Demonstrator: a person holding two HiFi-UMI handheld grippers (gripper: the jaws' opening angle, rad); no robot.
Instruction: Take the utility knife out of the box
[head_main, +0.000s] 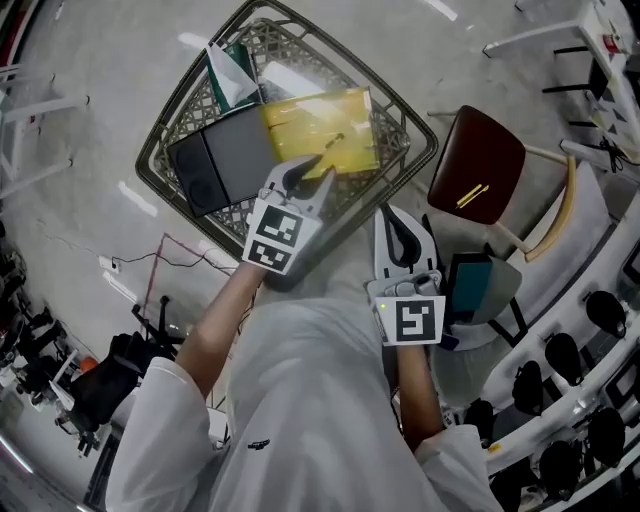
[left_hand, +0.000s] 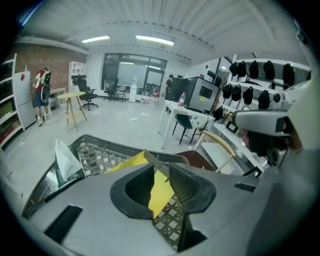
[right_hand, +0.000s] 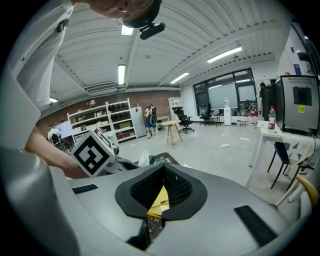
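On the floor stands a wire basket; in it lies a flat yellow pack with a thin dark item on top, which I cannot identify for certain. My left gripper hovers over the pack's near edge. Its jaws stand slightly apart with nothing between them, and the left gripper shows the yellow pack through the gap. My right gripper hangs outside the basket at its right, tips together. In its own view the right gripper is shut, with yellow showing below.
The basket also holds a grey and black box at its left and a green-and-white packet at the back. A brown-seated chair stands to the right, a teal object near my right hand, and a cable on the floor at left.
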